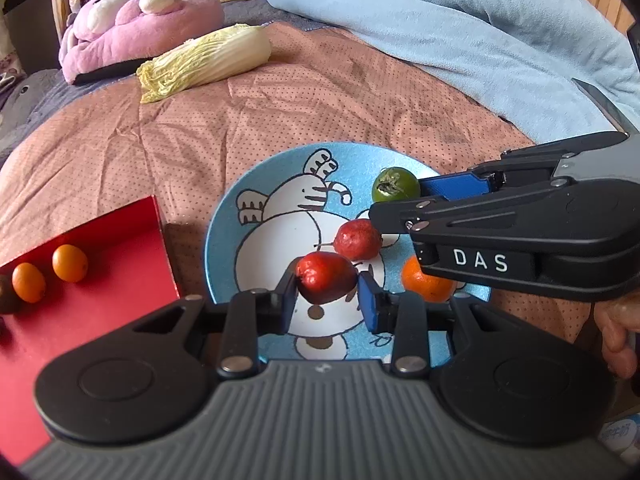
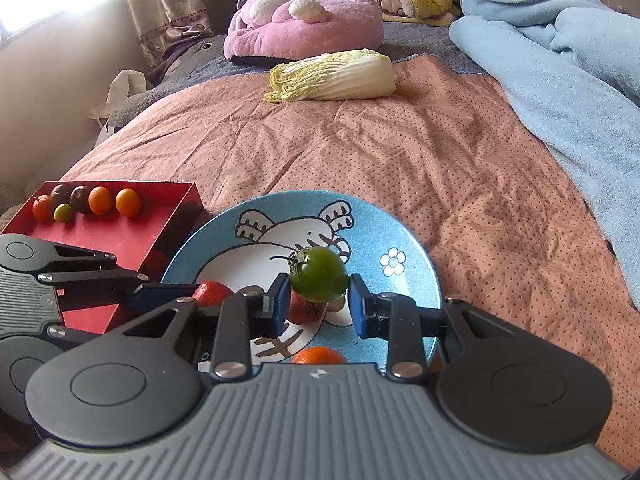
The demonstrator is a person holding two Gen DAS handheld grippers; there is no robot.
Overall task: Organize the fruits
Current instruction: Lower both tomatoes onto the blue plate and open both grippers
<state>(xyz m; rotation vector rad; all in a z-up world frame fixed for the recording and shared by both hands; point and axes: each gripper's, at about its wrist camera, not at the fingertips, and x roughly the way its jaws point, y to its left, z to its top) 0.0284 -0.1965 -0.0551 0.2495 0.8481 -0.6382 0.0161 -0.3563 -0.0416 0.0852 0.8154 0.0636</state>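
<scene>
The green fruit point(image 2: 318, 279) sat between the blue pads of the right claw point(image 2: 319, 304), over the middle of the blue plate point(image 2: 416, 280); the jaws were closed in as far as they went, pinching it at its widest. The left claw point(image 1: 327, 300) stood partly open around a red fruit point(image 1: 326, 282) on the same plate; the left pad touched it, the right pad stood just clear, so no firm grip was judged.

To do the step well, each claw should probably squeeze across the fruit's middle, lift straight up clear of the neighbouring fruit, then carry it leftward to the red box point(image 2: 120, 236) without the two claws colliding, as they were close together.

Count on the plate: one green fruit, two red fruits, one orange fruit point(image 1: 426, 282). On the red box, to the left of both claws: six small fruits in a row. Beyond the plate on the bed point(image 2: 400, 152) lay one cabbage point(image 2: 332, 76).
</scene>
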